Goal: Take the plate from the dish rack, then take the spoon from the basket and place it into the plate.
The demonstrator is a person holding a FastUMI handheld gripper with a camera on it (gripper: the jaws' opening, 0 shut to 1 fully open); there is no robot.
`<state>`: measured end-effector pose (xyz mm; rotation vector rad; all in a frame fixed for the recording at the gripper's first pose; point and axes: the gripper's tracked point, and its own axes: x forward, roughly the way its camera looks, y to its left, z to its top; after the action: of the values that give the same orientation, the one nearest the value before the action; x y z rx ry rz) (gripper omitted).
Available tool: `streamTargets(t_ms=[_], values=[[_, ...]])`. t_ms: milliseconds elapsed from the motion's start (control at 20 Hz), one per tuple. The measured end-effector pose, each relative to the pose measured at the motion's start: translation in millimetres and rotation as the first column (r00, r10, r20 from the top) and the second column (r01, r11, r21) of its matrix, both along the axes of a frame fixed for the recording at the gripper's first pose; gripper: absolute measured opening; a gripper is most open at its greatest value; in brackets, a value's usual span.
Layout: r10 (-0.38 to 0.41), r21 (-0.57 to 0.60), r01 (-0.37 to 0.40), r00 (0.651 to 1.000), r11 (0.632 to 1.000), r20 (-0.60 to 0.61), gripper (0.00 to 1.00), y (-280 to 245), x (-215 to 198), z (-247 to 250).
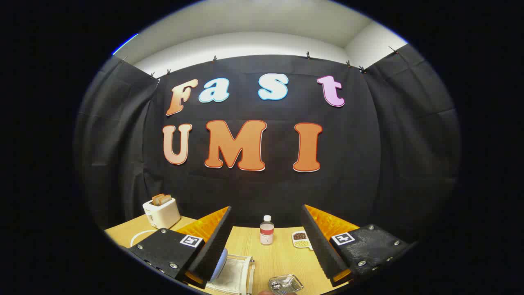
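While hand-held gripper [268,246] gapes wide, empty: one bottle [266,230], one toaster [161,212], one dish rack [235,273].

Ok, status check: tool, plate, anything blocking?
Tool open, holding nothing. Plate upright in dish rack, by one finger. Bottle beyond, not blocking.

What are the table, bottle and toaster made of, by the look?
Table: looks like light wood or laminate, matt, with visible grain lines. Bottle: clear plastic probably, see-through body, white cap, paper-like label. Toaster: glossy white plastic seemingly, smooth shell with soft highlights. The hand-held gripper hangs open above the table, holding nothing.
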<state>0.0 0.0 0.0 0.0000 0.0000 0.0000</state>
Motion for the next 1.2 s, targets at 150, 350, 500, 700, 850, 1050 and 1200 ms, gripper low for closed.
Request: streamTargets(t_ms=[150,350,500,700,850,1050,1200], values=[[0.028,-0.001,-0.028,1.000,1.000,-0.011,0.98,10.6,1.5,1.2],[0.061,-0.007,-0.061,0.998,0.998,-0.018,0.98,22.5,2.4,1.7],[0.076,-0.011,-0.076,0.996,0.997,-0.035,0.98,29.1,2.5,-2.5],[0.099,-0.019,-0.100,0.994,0.995,-0.056,0.98,40.5,4.2,-7.6],[0.139,0.008,-0.139,0.982,0.990,-0.129,0.98,57.4,5.9,-27.9],[0.177,0.033,-0.174,0.954,0.984,-0.240,0.99,79.6,9.9,-56.7],[0.186,0.048,-0.181,0.927,0.982,-0.325,0.99,89.7,15.0,-78.5]])
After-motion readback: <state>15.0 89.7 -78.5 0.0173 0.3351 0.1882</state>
